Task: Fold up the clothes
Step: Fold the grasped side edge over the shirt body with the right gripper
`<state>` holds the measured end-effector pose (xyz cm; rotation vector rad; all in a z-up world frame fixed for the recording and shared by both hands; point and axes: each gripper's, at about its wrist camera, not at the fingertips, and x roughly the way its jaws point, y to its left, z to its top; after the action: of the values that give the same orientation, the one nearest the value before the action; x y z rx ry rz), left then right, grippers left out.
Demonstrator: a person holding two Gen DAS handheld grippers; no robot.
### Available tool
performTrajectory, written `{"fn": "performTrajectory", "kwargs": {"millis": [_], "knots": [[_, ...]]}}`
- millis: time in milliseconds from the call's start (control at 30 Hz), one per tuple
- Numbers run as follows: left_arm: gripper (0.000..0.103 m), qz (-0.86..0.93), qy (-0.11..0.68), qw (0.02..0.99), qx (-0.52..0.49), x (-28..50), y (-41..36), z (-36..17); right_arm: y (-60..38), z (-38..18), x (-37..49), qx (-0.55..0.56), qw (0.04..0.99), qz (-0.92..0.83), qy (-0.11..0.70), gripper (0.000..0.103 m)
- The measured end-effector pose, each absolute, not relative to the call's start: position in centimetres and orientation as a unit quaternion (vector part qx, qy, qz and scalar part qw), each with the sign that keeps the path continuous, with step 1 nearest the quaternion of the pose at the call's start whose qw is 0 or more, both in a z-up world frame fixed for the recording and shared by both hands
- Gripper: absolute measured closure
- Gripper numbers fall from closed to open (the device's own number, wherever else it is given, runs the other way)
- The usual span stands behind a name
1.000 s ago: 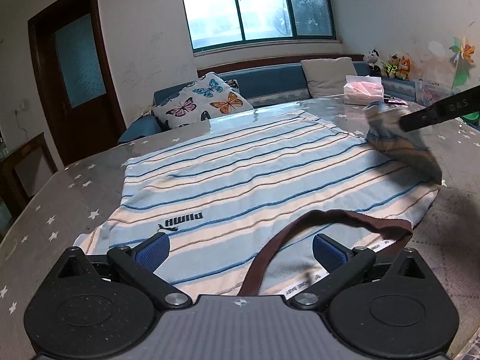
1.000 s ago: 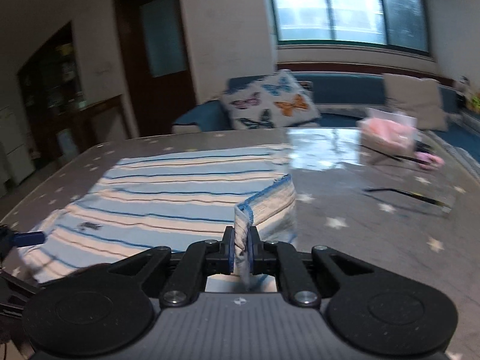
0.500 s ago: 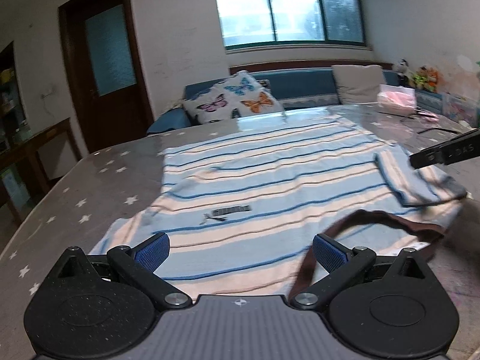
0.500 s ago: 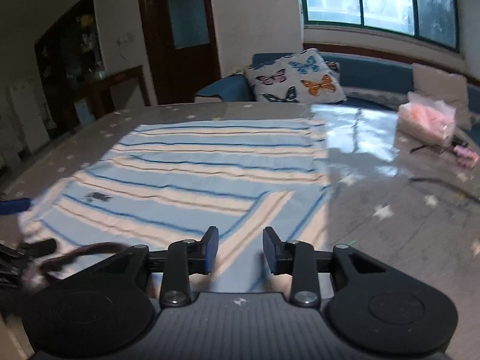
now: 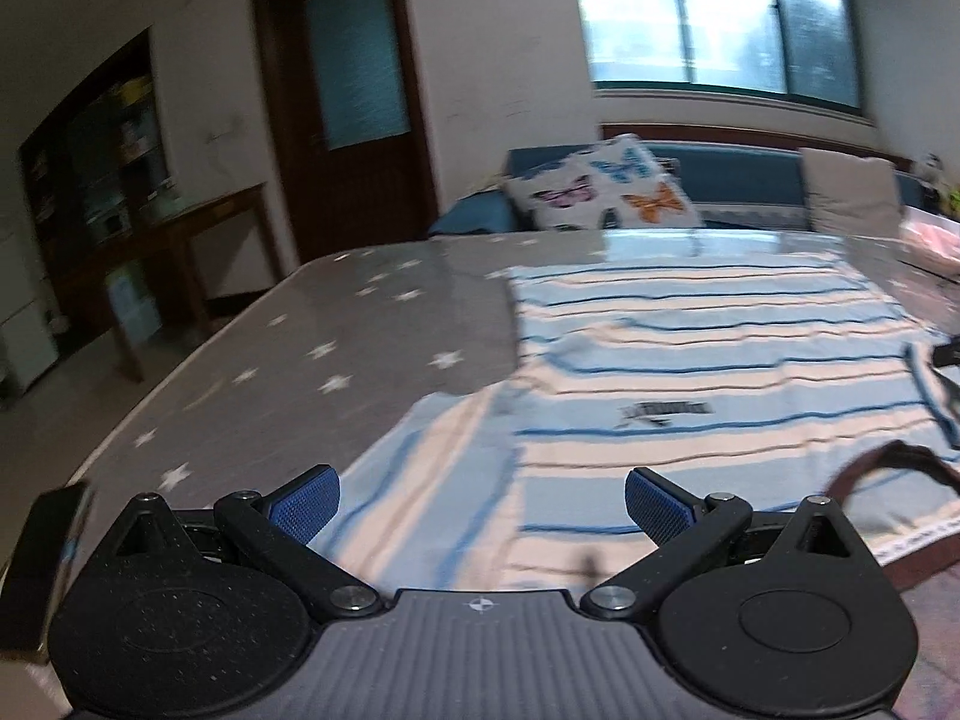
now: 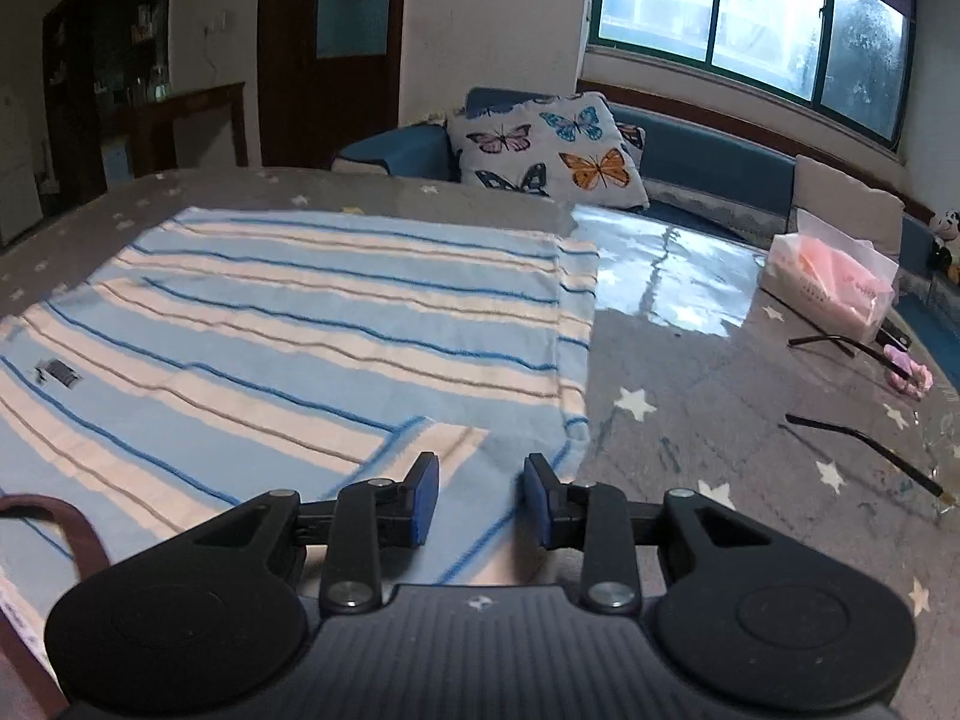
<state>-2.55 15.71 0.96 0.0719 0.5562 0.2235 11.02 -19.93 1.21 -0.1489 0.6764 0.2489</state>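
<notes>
**Ana:** Across the table's (image 6: 690,420) middle lies the striped shirt (image 6: 300,330), flat, collar toward the near edge. One sleeve (image 6: 420,450) is folded inward over the body, near the shirt's right side.

**Ben:** And the claws?

**Ana:** Right gripper (image 6: 477,501) hovers just above that folded sleeve, jaws parted a modest way, nothing between the pads. Left gripper (image 5: 477,501) stands wide open over the other sleeve (image 5: 420,480), near the near-left part of the shirt, also empty-handed.

**Ben:** So what could spoil it?

**Ana:** To my eye, the folded sleeve sits loosely. If the right claw drags low as it pulls off, a pad could catch the knit and flip the fold back out.

**Ben:** The left side?

**Ana:** That view is blurred, so I can't tell how close its pads are to the cloth. If it pinches only the top layer, or takes too much, the whole shirt may slide on the glossy tabletop and skew the stripes.

**Ben:** Anything nearby?

**Ana:** A tissue pack (image 6: 834,288) and some thin dark sticks (image 6: 864,444) lie toward the right edge, well apart from the shirt. A wide swing could knock them, I reckon.
</notes>
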Motion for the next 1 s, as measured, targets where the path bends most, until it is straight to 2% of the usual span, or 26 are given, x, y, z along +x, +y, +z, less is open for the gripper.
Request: {"fn": "performTrajectory", "kwargs": {"millis": [167, 333, 500, 533, 600, 700, 767, 867, 1000], "knots": [[0.002, 0.155, 0.281, 0.947, 0.009, -3.0, 18.3, 0.6, -18.6, 0.9, 10.6, -0.080, 0.928, 0.140, 0.336, 0.071], [0.011, 0.172, 0.289, 0.941, -0.022, -3.7, 20.5, 0.3, -17.4, 1.5, 10.1, -0.072, 0.931, 0.132, 0.332, 0.070], [0.028, 0.169, 0.312, 0.933, -0.062, -2.9, 22.6, -0.1, -13.7, 2.5, 8.6, -0.101, 0.923, 0.184, 0.324, 0.063], [0.031, 0.166, 0.314, 0.932, -0.069, -2.9, 22.9, -0.2, -12.4, 2.9, 8.2, -0.106, 0.918, 0.207, 0.323, 0.058], [0.043, 0.159, 0.317, 0.931, -0.079, -2.7, 23.5, -0.4, -10.2, 3.3, 7.5, -0.115, 0.908, 0.242, 0.322, 0.055], [0.055, 0.150, 0.323, 0.930, -0.090, -2.5, 24.0, -0.8, -6.4, 3.7, 6.4, -0.136, 0.891, 0.292, 0.320, 0.052], [0.057, 0.146, 0.320, 0.932, -0.089, -2.7, 24.2, -0.8, -3.9, 3.7, 5.8, -0.152, 0.879, 0.322, 0.318, 0.047], [0.057, 0.142, 0.318, 0.931, -0.111, -3.3, 24.8, -0.6, -0.2, 3.3, 4.9, -0.176, 0.860, 0.359, 0.316, 0.047], [0.052, 0.141, 0.315, 0.931, -0.121, -4.2, 25.1, -0.2, 3.7, 2.5, 3.7, -0.202, 0.841, 0.395, 0.309, 0.044]]}}
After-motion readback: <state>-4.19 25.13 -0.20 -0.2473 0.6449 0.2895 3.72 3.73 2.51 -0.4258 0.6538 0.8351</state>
